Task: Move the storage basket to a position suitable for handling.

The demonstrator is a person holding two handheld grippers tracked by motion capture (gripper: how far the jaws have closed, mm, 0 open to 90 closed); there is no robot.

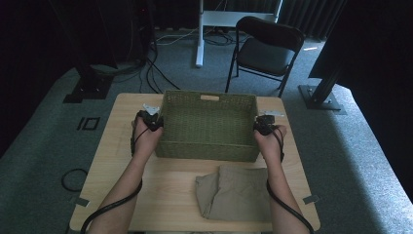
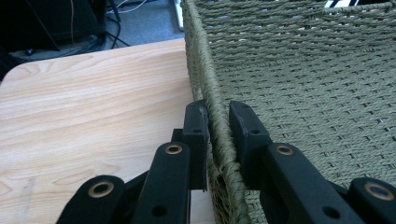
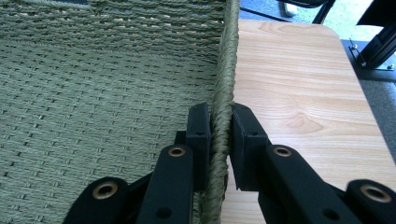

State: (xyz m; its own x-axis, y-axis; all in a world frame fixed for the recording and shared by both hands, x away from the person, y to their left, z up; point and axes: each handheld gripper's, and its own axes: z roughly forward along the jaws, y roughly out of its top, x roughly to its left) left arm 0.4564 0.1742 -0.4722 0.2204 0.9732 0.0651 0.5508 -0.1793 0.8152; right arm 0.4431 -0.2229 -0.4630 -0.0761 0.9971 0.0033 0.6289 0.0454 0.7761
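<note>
Carrying basket (image 1: 208, 124) | left gripper (image 2: 218, 122) clenched on left rim; right gripper (image 3: 221, 122) on right rim | keep both level

Dim, dark-edged high view; both gripper views brighter and sharp, with even light and soft shadows

Basket (image 1: 209, 127) of rough woven green cord; table (image 1: 175, 187) smooth pale wood; folded cloth (image 1: 234, 191) matt khaki.

basket (image 2: 299, 70): far side cut off by frame | shorts (image 1: 236, 192): right edge hidden under forearm (image 1: 285, 200)
</note>
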